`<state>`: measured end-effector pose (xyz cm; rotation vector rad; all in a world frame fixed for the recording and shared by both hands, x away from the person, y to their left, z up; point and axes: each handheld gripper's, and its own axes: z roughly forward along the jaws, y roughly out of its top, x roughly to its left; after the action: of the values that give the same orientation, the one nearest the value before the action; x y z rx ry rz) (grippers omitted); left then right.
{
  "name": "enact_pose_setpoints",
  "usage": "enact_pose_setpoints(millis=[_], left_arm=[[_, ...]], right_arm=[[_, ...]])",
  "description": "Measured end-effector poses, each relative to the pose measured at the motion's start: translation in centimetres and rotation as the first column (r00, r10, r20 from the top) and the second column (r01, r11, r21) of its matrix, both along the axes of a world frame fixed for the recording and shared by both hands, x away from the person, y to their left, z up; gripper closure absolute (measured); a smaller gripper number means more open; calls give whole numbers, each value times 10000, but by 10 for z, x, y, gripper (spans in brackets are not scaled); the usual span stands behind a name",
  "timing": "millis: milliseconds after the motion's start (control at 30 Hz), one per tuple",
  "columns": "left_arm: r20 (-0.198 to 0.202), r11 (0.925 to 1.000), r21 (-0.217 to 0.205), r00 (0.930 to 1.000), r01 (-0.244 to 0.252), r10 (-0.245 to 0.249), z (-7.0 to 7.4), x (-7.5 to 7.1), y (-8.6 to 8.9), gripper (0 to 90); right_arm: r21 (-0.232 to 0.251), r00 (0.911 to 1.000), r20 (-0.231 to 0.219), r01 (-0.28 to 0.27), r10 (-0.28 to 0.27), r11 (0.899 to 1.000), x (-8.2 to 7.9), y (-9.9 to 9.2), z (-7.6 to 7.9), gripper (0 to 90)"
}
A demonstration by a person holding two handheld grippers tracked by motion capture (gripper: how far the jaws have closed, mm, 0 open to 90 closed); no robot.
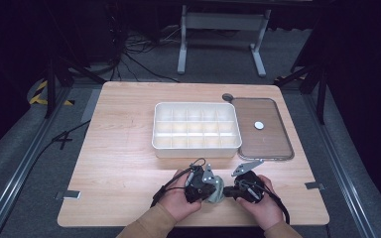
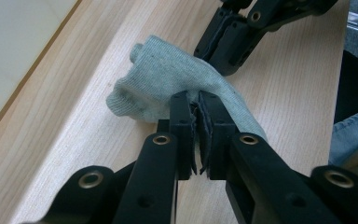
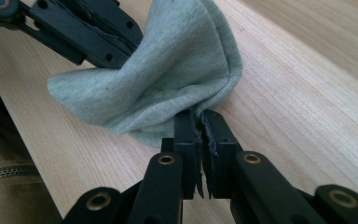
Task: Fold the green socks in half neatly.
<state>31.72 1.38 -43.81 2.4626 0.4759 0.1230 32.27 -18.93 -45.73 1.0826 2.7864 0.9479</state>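
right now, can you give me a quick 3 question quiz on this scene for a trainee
1. What do both grippers pinch?
2. True or false: the cloth lies inside the white divided tray.
3. Where is the small white disc? A) in the tray B) on the brown lid C) on bare table

Key:
1. The grey-green cloth; the left gripper and the right gripper each clamp an edge.
2. False; the white divided tray sits beyond it.
3. B; the small white disc rests on the brown lid.

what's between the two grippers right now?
A small grey-green cloth. In the gripper views the left gripper and right gripper each pinch an edge of it, just above the table. The high view shows it bridging them.
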Motion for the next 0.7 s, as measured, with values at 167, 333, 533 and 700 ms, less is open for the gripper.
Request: enact_pose_setpoints(millis=[167, 333, 533, 700], left_arm=[[47, 10000, 49, 10000, 5, -5, -1, -1, -3, 792], [641, 9988, -388, 9976, 302, -277, 2, -4, -6, 684], [897, 9974, -297, 9940, 655, -626, 1, -6, -9, 644], [882, 9968, -101, 9930, 798, -786, -5, -3, -14, 592]], right_arm=[[-67, 9998, 111, -164, 165, 9998, -1, 4, 0, 859], [-123, 9998, 70, -171, 172, 9998, -2, 6, -1, 862], [-173, 9998, 74, -176, 177, 9997, -3, 8, -1, 859], [-241, 9998, 61, -180, 182, 9995, -3, 8, -1, 860]])
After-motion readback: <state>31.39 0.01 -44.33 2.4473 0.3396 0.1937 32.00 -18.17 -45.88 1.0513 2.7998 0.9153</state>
